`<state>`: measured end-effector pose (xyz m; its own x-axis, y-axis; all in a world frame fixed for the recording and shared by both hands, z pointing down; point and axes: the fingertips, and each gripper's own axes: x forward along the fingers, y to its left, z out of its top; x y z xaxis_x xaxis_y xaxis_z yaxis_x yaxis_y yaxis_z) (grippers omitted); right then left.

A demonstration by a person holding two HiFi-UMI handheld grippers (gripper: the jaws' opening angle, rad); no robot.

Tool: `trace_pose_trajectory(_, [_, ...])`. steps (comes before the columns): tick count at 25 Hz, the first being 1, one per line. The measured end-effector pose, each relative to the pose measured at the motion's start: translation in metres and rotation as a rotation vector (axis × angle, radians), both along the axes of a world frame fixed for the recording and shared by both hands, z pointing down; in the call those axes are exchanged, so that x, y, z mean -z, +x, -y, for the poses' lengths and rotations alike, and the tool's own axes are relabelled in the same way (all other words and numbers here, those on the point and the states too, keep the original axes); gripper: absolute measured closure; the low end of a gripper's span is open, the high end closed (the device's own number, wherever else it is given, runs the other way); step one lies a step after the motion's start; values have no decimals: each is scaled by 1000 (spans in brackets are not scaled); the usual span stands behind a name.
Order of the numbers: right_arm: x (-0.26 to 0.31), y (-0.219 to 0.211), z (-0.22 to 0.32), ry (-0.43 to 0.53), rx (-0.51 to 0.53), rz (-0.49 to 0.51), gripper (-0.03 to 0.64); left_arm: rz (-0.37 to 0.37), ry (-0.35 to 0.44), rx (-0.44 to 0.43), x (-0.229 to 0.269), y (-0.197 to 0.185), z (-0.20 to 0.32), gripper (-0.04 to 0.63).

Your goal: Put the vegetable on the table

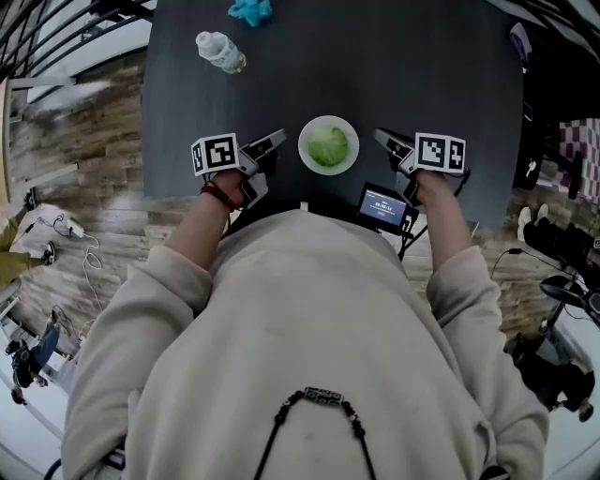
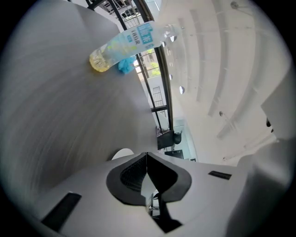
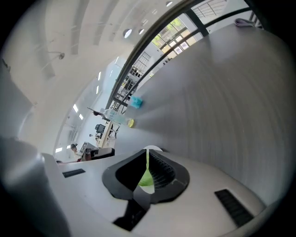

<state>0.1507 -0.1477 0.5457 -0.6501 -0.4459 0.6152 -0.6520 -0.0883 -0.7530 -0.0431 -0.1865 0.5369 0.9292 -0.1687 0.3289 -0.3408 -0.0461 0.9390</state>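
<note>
L gripper [image 2: 147, 154] is shut tight, jaw tips pressed together w/ nothing in them, & R gripper [image 3: 148, 151] is shut too, holding nothing; the bit of green behind its jaws is just the veg further off. Both hang over the near edge of the dark table [image 1: 422, 84], one on each side of a white bowl [image 1: 305, 156], close to it but not touching. The green leafy veg [image 1: 328, 147] sits inside that bowl at the middle of the near edge, w/ a plastic bottle [image 1: 220, 52] lying toward the far left corner & a blue thing [image 1: 250, 9] at the far edge.
</note>
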Motion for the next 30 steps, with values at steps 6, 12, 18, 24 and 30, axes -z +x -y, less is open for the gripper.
trace_pose_trajectory(6, [60,-12,-2,112,61,-93,598,-118,167,-34,81,4,9,588])
trace_pose_trajectory(12, [147,0,19,355,33,-197,598,8,680,-180,167,29,28,588])
trace_pose_trajectory(18, [258,-9,26,693,-46,-193,600,41,1064,-181,254,41,33,588])
trace_pose_trajectory(24, [310,-22,12,878,-40,-262,601,11,1214,-148,298,39,16,588])
trace_pose_trajectory(30, [315,-23,7,884,-30,-282,601,-3,1226,-167,302,35,5,588])
